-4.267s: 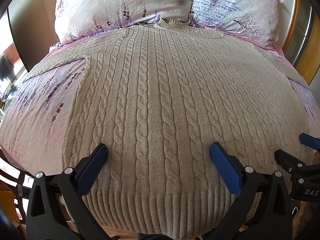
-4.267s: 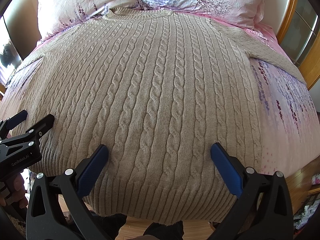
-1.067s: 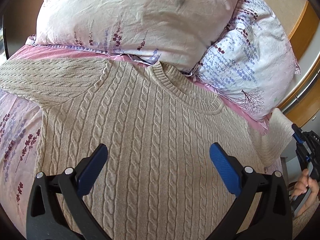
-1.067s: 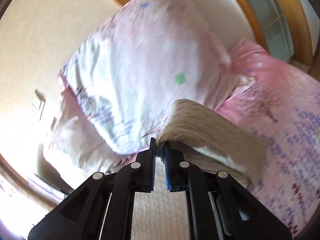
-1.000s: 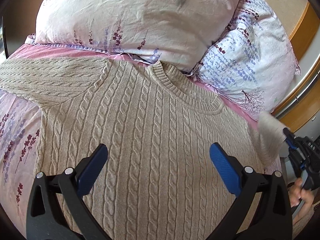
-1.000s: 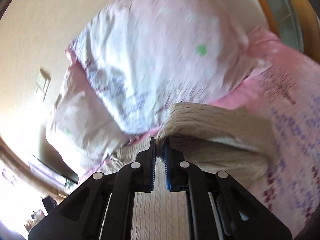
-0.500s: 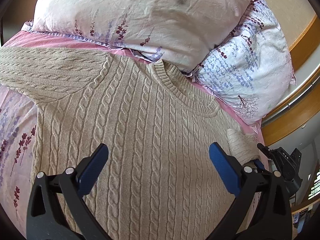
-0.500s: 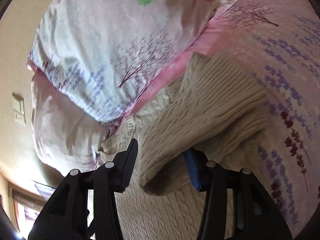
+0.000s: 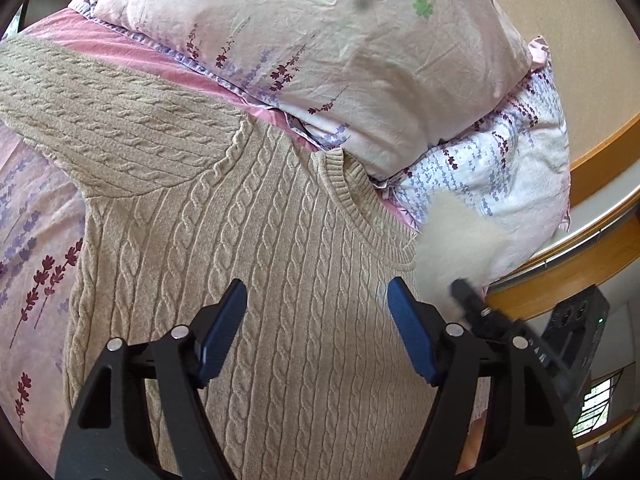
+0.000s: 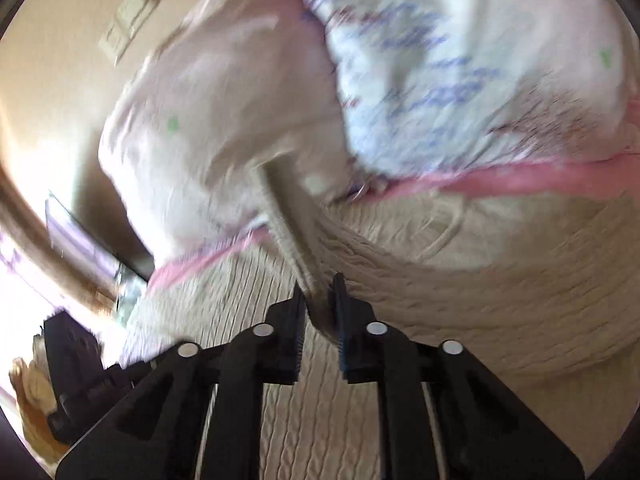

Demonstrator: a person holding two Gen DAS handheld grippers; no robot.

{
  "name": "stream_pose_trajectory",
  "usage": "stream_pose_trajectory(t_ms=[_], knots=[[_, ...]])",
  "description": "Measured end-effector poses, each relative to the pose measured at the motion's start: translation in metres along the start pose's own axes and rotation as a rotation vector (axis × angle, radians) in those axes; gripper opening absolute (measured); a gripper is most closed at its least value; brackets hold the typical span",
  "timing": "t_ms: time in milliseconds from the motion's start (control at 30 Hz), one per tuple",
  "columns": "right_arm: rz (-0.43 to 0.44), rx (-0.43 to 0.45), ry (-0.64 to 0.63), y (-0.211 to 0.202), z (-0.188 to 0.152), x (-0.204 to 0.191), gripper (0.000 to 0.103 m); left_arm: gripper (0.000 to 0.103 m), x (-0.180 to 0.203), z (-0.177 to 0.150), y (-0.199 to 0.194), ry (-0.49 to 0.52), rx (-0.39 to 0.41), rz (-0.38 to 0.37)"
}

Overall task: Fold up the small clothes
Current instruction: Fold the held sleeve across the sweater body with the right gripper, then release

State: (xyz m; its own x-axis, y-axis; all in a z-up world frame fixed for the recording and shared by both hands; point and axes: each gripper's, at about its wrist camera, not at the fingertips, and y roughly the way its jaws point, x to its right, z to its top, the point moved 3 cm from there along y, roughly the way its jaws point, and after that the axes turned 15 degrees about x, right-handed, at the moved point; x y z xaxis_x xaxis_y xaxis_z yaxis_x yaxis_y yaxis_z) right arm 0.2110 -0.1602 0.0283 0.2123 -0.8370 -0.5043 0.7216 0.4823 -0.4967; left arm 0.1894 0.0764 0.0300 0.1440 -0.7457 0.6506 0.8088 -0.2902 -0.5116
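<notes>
A beige cable-knit sweater (image 9: 256,264) lies flat on the bed, collar (image 9: 360,208) towards the pillows, its left sleeve (image 9: 100,128) spread out to the side. My left gripper (image 9: 316,328) is open and empty just above the sweater's chest. My right gripper (image 10: 320,292) is shut on the sweater's right sleeve (image 10: 460,280) and holds it lifted; the view is blurred. In the left wrist view the raised sleeve (image 9: 452,248) shows blurred at the right, with the right gripper (image 9: 476,308) under it.
Two floral pillows (image 9: 320,48) (image 9: 500,184) lie against the wall behind the collar. Pink floral bedsheet (image 9: 32,248) shows on the left. A wooden bed frame edge (image 9: 592,256) runs on the right. A wall switch (image 10: 128,24) shows in the right wrist view.
My right gripper has closed on the right sleeve again and swung it up towards the sweater's body. My left gripper has narrowed its opening and moved closer to the collar.
</notes>
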Motion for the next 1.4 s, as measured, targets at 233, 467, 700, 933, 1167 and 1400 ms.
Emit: stream_pose_trajectory(t_ms=[233, 467, 700, 933, 1167, 1400], knots=[[-0.024, -0.001, 0.239, -0.040, -0.025, 0.058, 0.052, 0.069, -0.004, -0.009, 0.020, -0.019, -0.099, -0.010], [-0.199, 0.191, 0.673, -0.109, -0.037, 0.188, 0.052, 0.055, 0.009, -0.021, 0.057, 0.029, -0.223, -0.016], [-0.197, 0.315, 0.870, -0.121, -0.033, 0.240, 0.036, 0.040, 0.018, -0.023, 0.079, 0.050, -0.266, 0.014], [-0.191, 0.331, 0.883, -0.121, -0.035, 0.242, 0.022, 0.011, 0.018, -0.021, 0.097, 0.012, -0.293, 0.026], [-0.138, 0.407, 0.797, -0.135, -0.020, 0.219, 0.010, 0.006, 0.058, 0.028, 0.093, 0.153, -0.167, -0.071], [-0.250, 0.335, 0.769, -0.119, -0.040, 0.220, 0.010, 0.007, 0.028, 0.030, 0.106, 0.293, -0.205, 0.063]])
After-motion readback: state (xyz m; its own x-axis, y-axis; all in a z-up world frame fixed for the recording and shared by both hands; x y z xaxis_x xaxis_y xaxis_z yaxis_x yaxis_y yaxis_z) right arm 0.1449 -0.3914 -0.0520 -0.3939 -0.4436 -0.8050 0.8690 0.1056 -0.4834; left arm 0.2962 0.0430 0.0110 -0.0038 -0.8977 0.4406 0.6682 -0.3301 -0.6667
